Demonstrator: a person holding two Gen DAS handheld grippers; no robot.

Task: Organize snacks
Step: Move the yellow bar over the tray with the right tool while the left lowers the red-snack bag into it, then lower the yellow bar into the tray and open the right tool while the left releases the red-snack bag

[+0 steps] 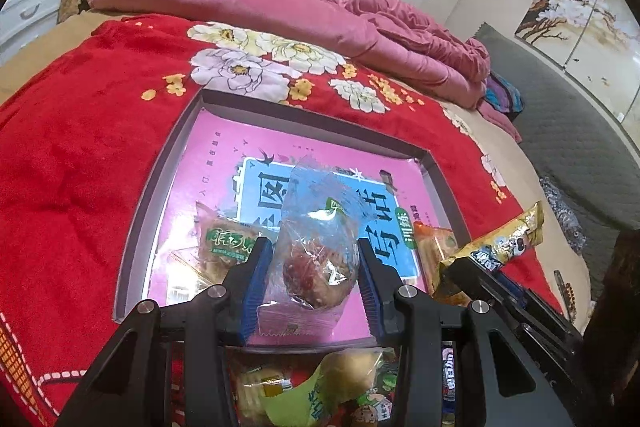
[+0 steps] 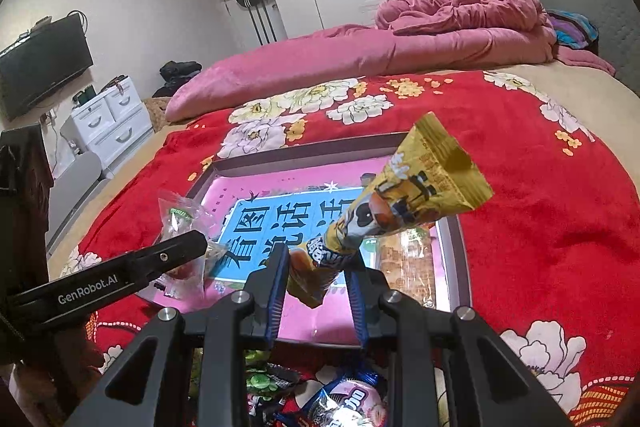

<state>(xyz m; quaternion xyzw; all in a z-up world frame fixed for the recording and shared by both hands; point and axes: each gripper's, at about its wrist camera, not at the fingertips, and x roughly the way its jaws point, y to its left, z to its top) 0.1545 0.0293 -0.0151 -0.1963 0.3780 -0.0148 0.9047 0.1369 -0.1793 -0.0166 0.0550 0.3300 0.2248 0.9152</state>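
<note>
My left gripper (image 1: 314,267) is shut on a clear bag with a red-brown snack (image 1: 316,259), held over the near part of the shallow grey box (image 1: 160,163) with a pink, blue-labelled floor. My right gripper (image 2: 318,267) is shut on a yellow snack packet (image 2: 404,195) that sticks up and to the right above the same box (image 2: 460,239). The left gripper (image 2: 188,247) with its clear bag (image 2: 180,219) shows at the box's left side in the right wrist view. The yellow packet (image 1: 504,247) shows at the right of the left wrist view. Two orange packets (image 1: 220,247) (image 1: 436,251) lie inside the box.
The box rests on a red flowered blanket (image 1: 80,167) on a bed. A pile of loose snacks (image 2: 340,399) lies on the blanket just below both grippers. A pink quilt (image 2: 360,55) is bunched at the far side. White drawers (image 2: 108,123) and wardrobes stand beyond the bed.
</note>
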